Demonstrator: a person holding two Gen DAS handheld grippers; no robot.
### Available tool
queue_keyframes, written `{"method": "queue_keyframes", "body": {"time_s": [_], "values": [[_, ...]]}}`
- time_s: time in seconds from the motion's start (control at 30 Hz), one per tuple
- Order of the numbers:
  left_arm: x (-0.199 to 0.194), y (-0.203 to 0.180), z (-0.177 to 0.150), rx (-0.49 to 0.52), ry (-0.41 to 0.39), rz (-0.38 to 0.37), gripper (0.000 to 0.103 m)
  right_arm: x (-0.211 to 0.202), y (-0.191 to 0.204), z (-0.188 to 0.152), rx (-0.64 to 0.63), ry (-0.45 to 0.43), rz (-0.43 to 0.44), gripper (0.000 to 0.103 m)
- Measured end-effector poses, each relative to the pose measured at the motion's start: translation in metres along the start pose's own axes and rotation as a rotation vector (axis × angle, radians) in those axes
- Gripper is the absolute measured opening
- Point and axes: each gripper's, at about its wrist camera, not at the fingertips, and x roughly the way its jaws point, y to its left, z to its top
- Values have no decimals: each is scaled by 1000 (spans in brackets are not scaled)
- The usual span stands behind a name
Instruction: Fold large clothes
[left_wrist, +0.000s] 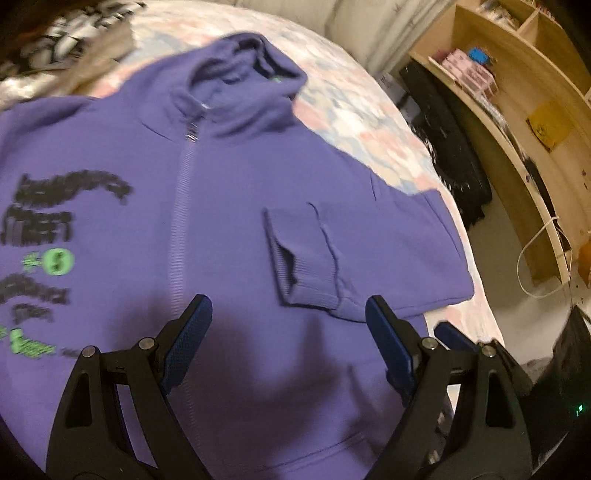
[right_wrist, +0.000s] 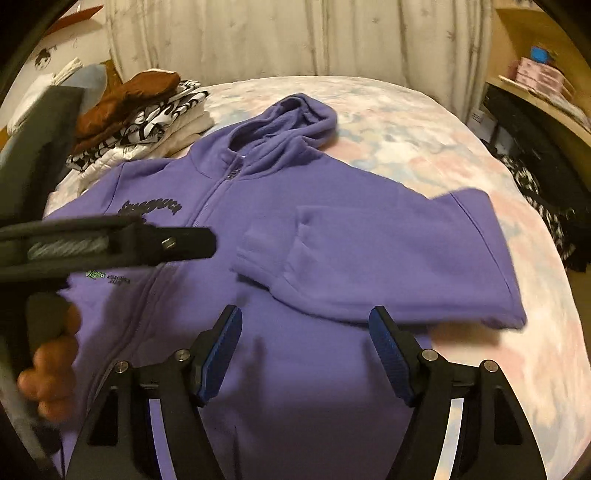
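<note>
Hoodie, purple, zipped up, lying face-up on the bed, spread out right ahead of and under both tools. It takes up most of the pastel patterned cover, hood at the far end away from the tools. One sleeve is folded across the chest, its ribbed cuff sitting just ahead of the left tool, roughly between its fingers' line of sight. Black and green print runs down the chest off to that tool's left.

Stack of folded clothes sits well beyond the right tool, off to its far left (brown thing on top, black-and-white pattern under it). Wooden shelves are off to the right of both tools.

Left tool is spread wide, nothing between the blue pads, hovering over the lower front. Right tool is also apart, pads gripping nothing, fabric just below. A hand holds the left tool's handle, to the right tool's left.
</note>
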Motion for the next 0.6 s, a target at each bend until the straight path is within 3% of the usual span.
{"method": "queue_keyframes", "body": {"time_s": [0.1,0.13,0.17,0.23,0.3,0.43,0.6], "values": [[29,-7,8,3,52,1,68,-8,-10,-11,24,-1,10,72],[38,-10,10,0,72,3,55,-14,-15,-15,26,-4,9,72],[48,-13,12,-2,90,15,34,-13,-16,-18,24,-7,5,72],[58,-21,19,5,105,41,10,-16,-20,-21,22,-13,-7,72],[46,-42,28,84,36,95,8,-21,-22,-22,22,-22,-17,72],[-17,-91,50,288,-204,172,8,-44,-30,-25,31,-60,-25,72],[-95,-85,76,333,-386,255,8,-75,-35,-29,29,-105,-41,72]]}}
